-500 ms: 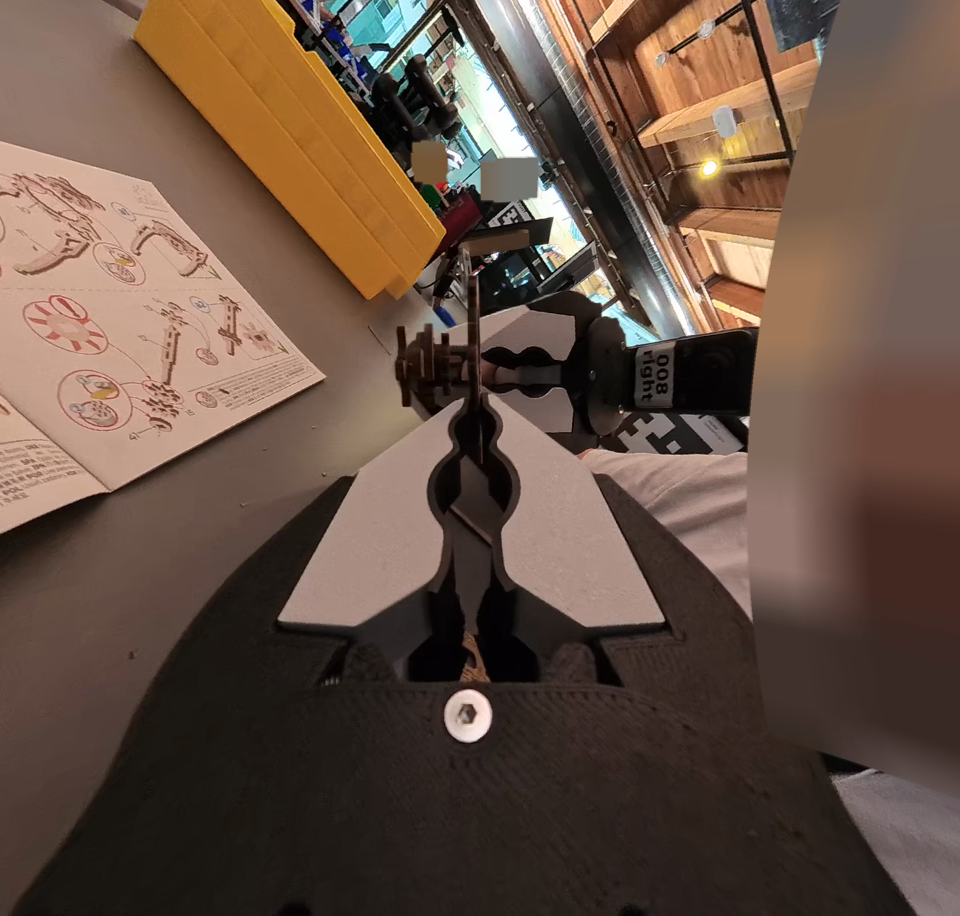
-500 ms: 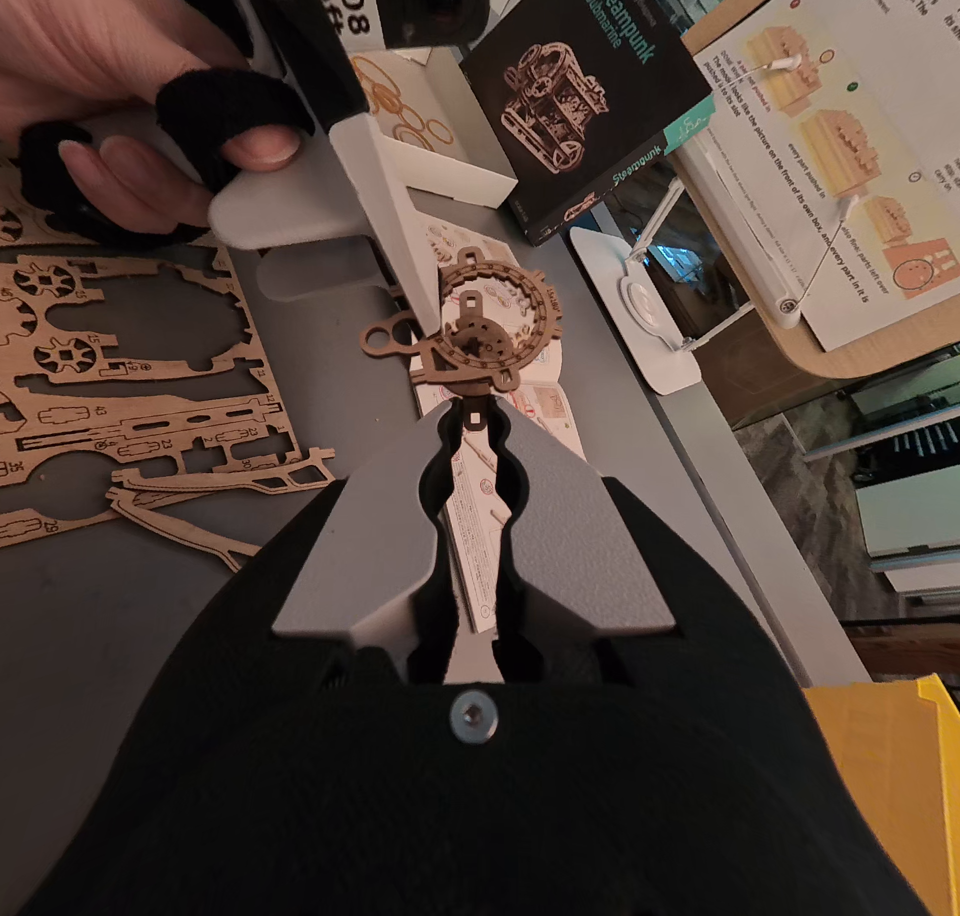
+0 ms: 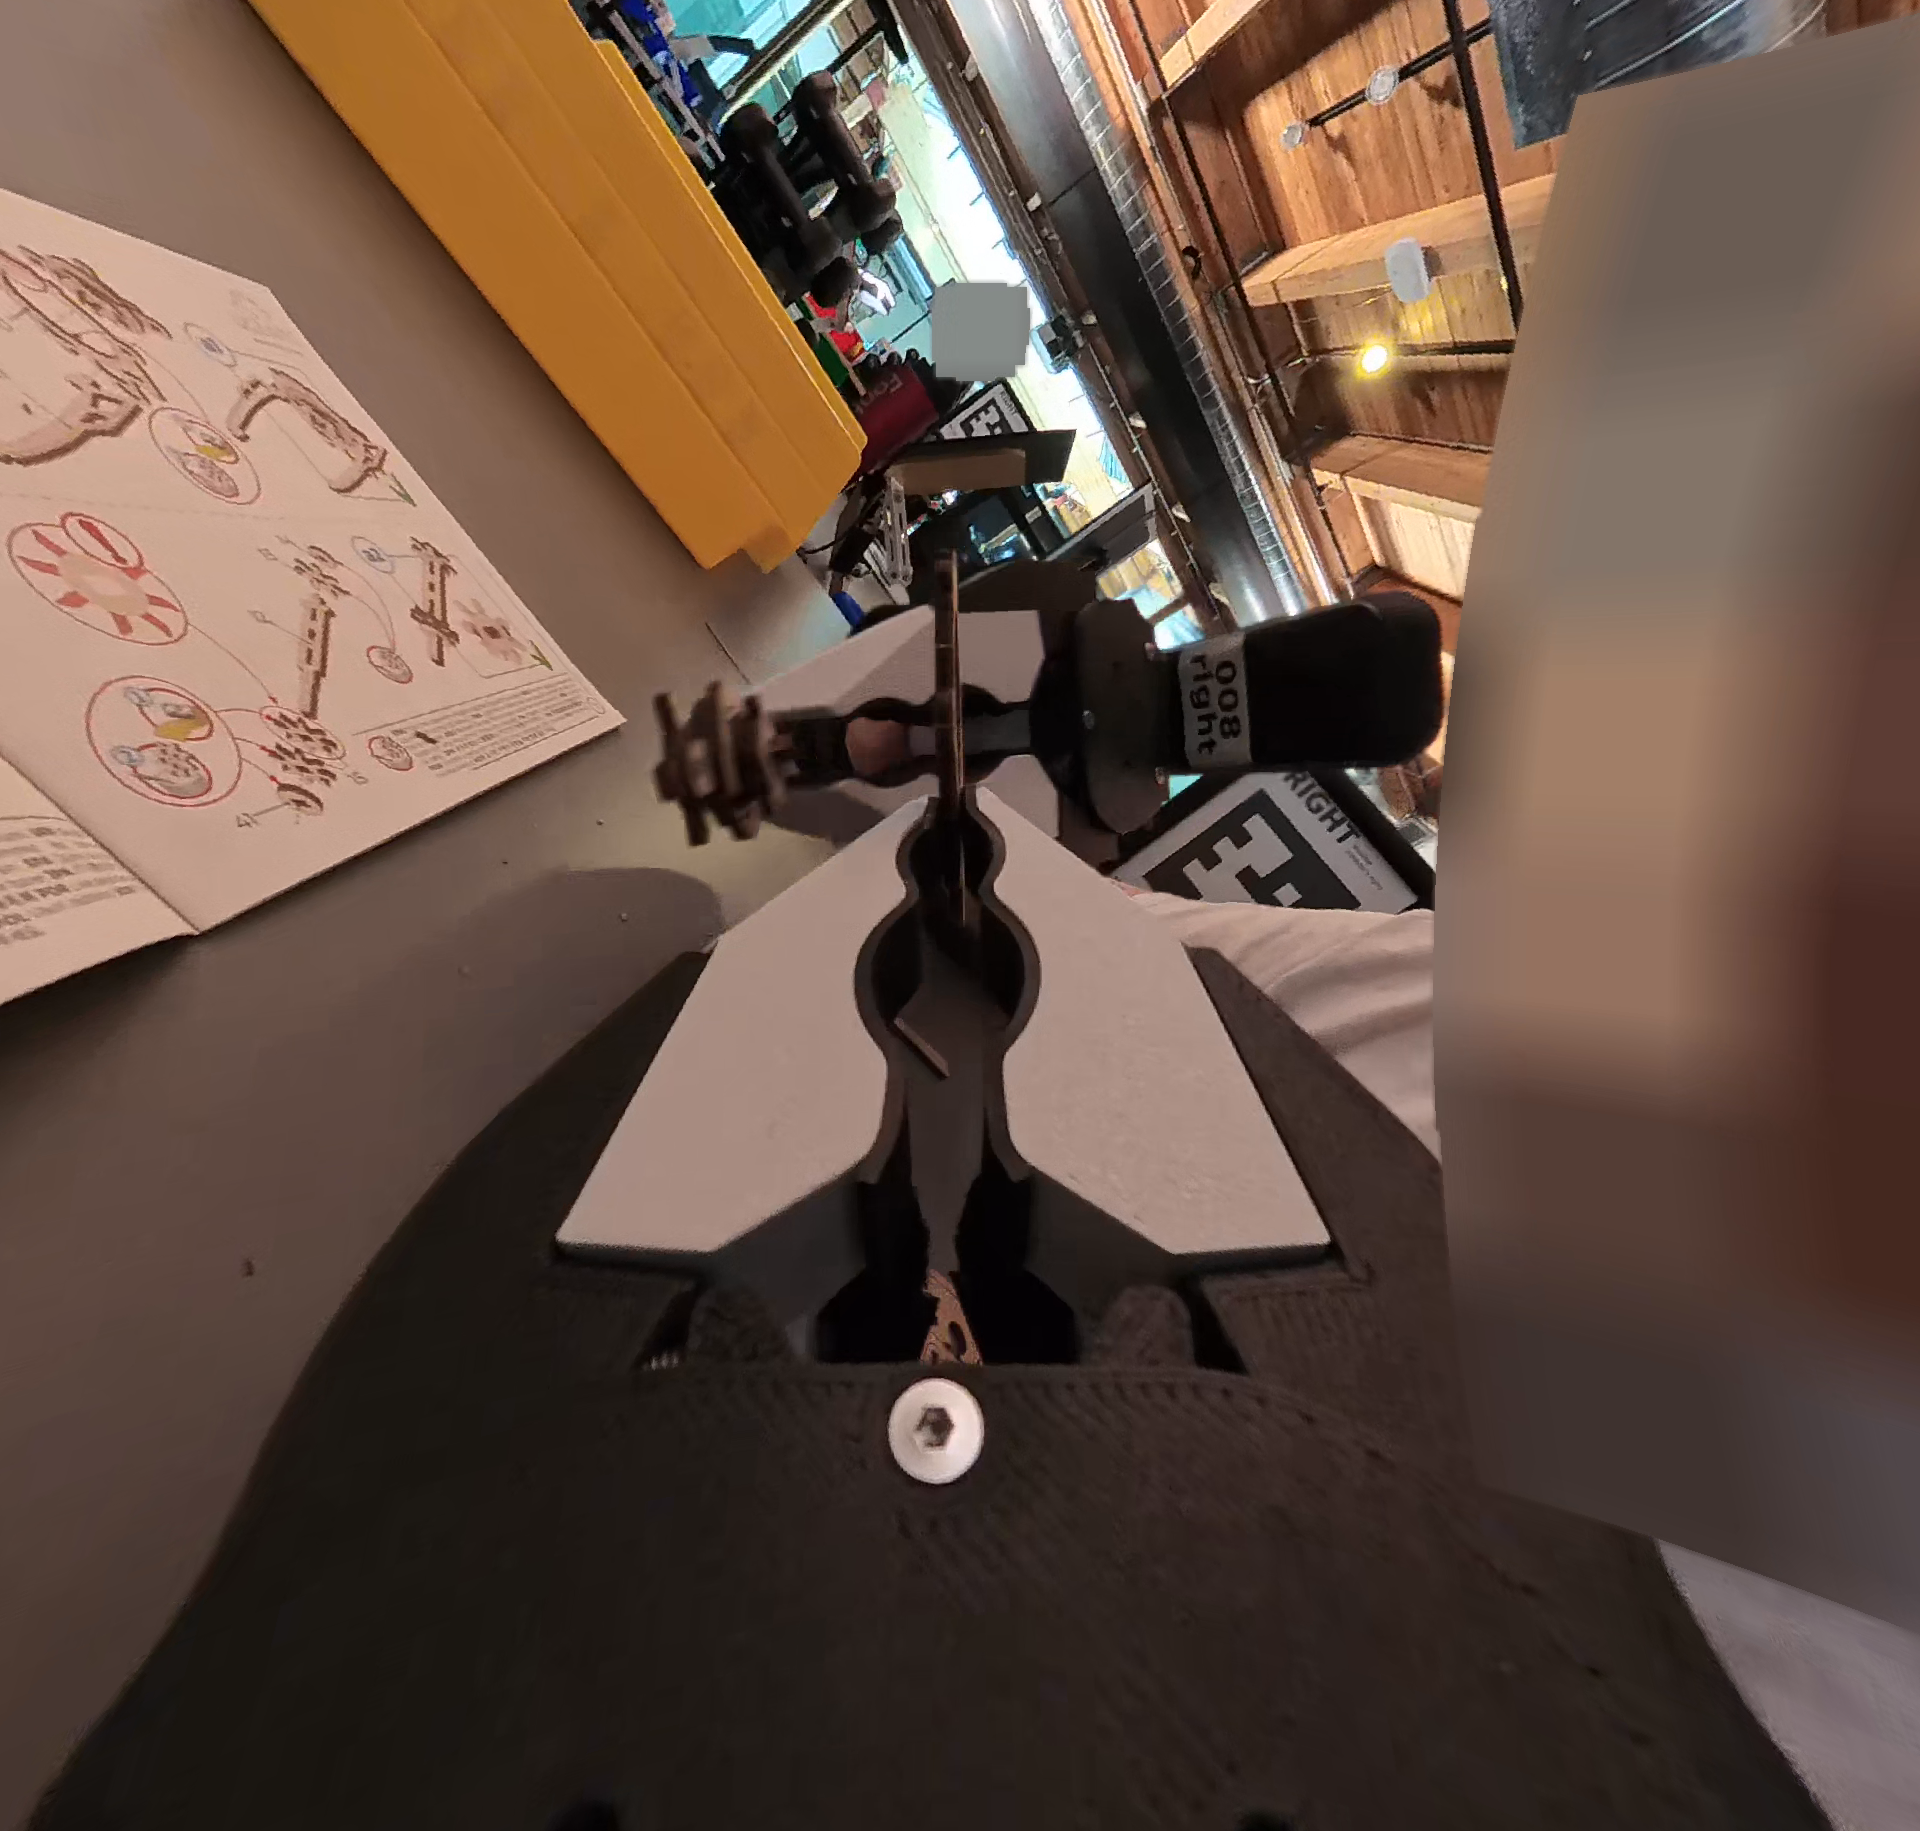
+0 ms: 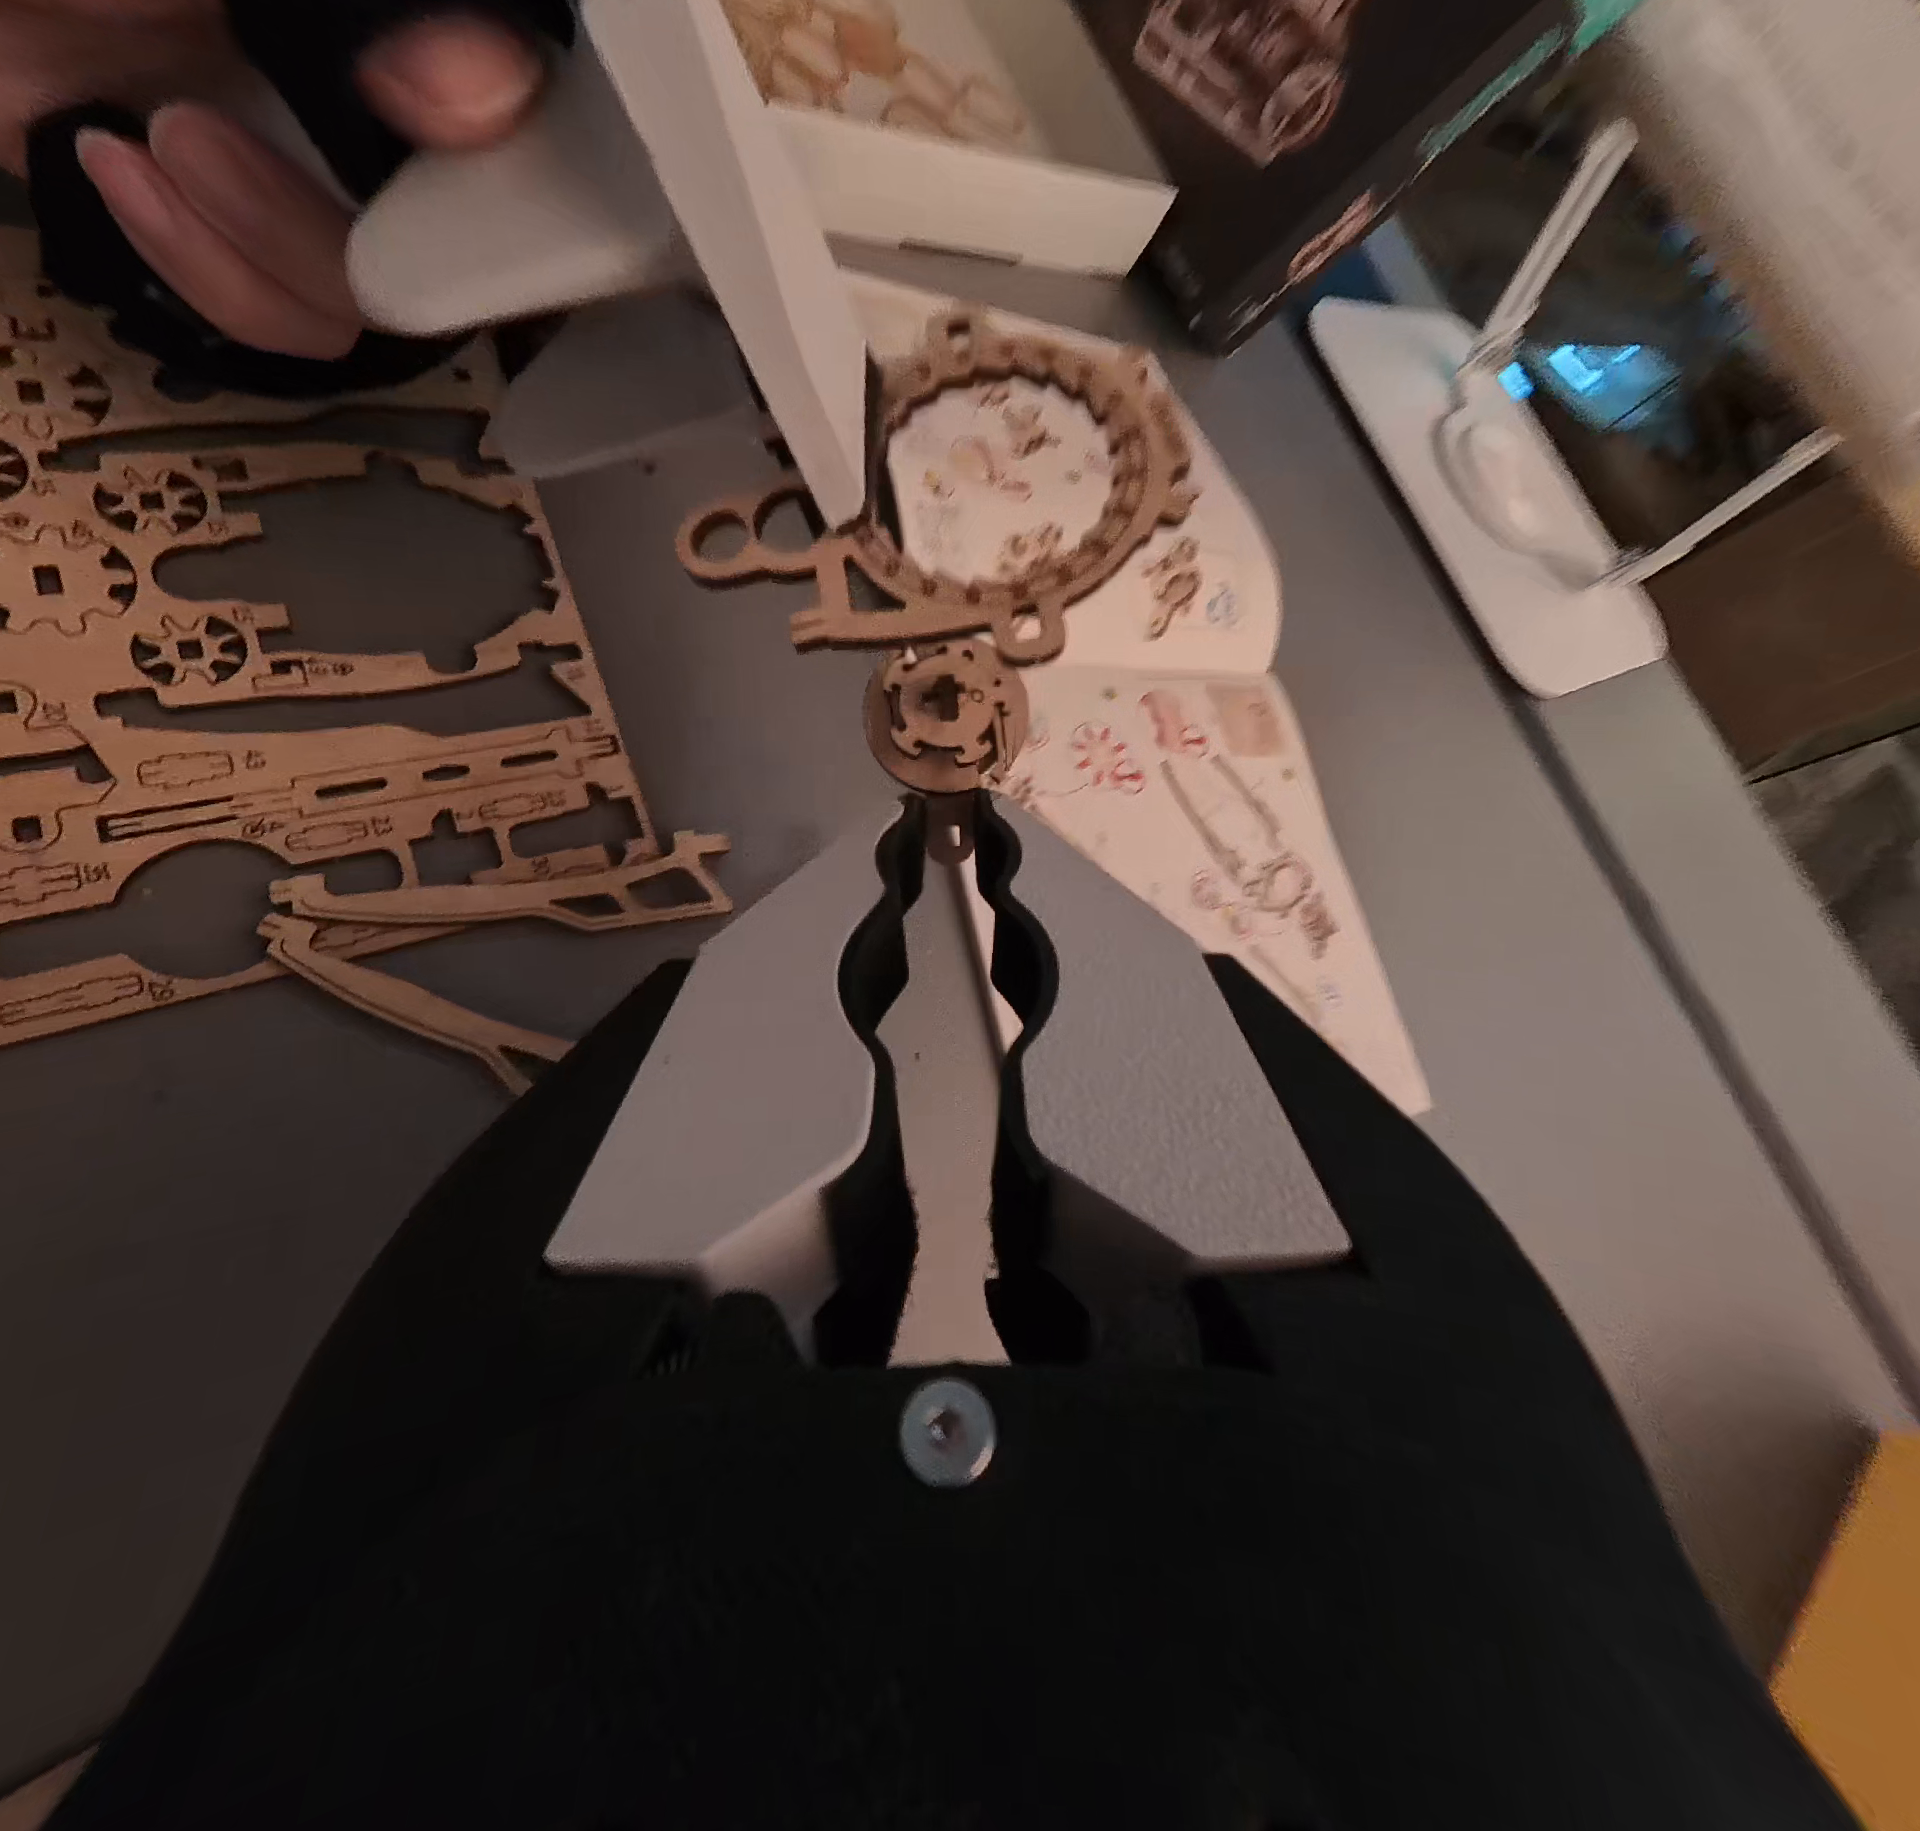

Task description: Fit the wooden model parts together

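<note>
My left gripper [image 3: 948,825] is shut on a flat wooden ring piece [image 3: 945,680], which shows edge-on in the left wrist view. In the right wrist view the ring piece [image 4: 1132,493] is a toothed ring with a looped tab, held by the left gripper [image 4: 836,493] that comes in from the upper left. My right gripper [image 4: 948,831] is shut on the stem of a small round wooden hub assembly [image 4: 945,716]. The hub sits just below the ring's lower edge, close to it but apart. The hub [image 3: 717,763] and the right gripper [image 3: 805,753] also show in the left wrist view, with the hub left of the ring.
Laser-cut wooden part sheets [image 4: 260,690] lie on the grey table [image 4: 260,1210] at left. An open instruction booklet [image 3: 260,586] lies under the work area. A yellow bin [image 3: 582,223], a dark kit box [image 4: 1299,67] and a white stand [image 4: 1507,534] stand around the table's edges.
The hub was lined up with the ring's centre. It now sits below the ring's lower edge and farther from it. Both grippers have stayed shut.
</note>
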